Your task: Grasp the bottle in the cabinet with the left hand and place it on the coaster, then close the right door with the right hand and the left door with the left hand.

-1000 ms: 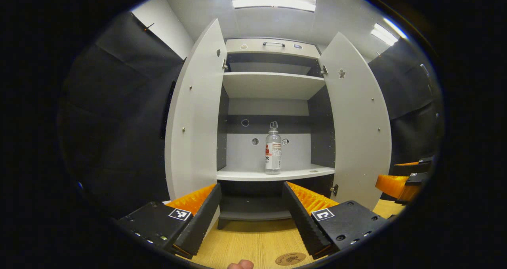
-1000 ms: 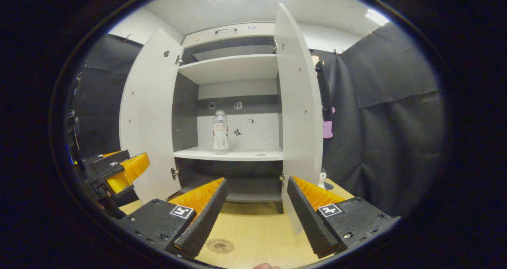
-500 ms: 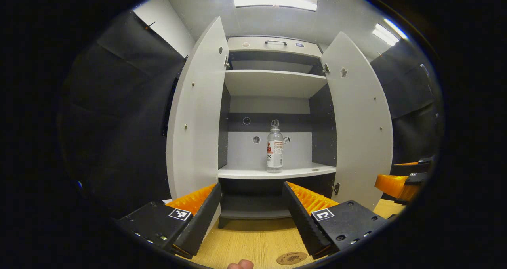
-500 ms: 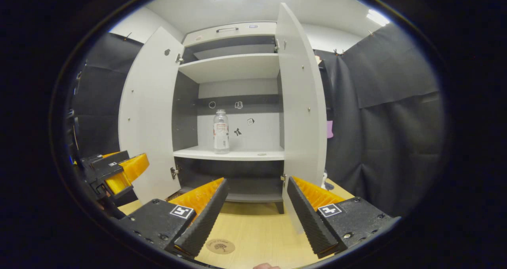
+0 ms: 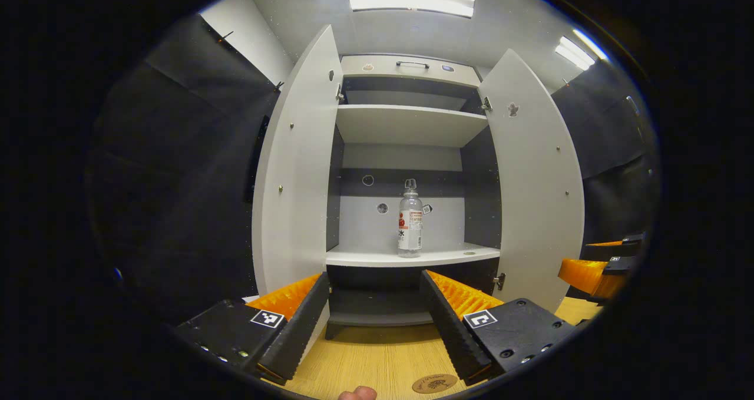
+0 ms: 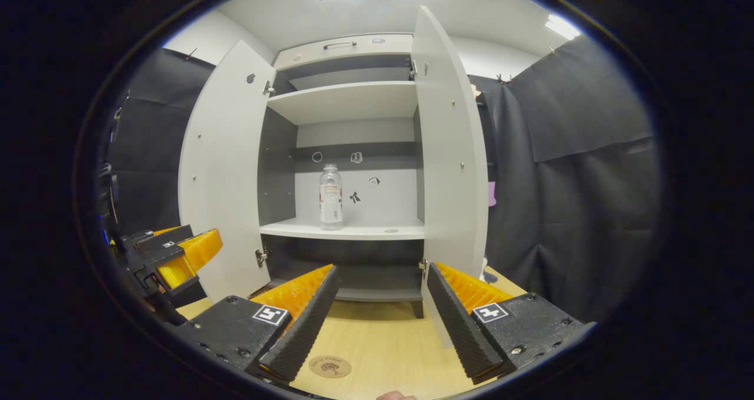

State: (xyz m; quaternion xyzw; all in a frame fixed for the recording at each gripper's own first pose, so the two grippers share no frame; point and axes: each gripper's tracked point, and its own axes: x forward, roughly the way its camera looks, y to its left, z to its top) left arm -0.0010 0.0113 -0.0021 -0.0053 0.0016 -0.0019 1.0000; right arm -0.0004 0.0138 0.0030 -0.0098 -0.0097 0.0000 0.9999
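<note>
left gripper [image 5: 374,306]: jaws spread, empty. right gripper [image 6: 383,306]: likewise. coaster [image 5: 435,383]: on table just below left gripper's right finger. bottle [image 5: 410,223]: upright on cabinet shelf, dead ahead, well apart. advise level, centred approach at label height.

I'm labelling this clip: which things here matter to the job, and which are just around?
Job: bottle on the cabinet shelf; coaster on the table; left door; right door; left claw and right claw, both open.

Around: purple item behind the right door; upper shelf.
</note>
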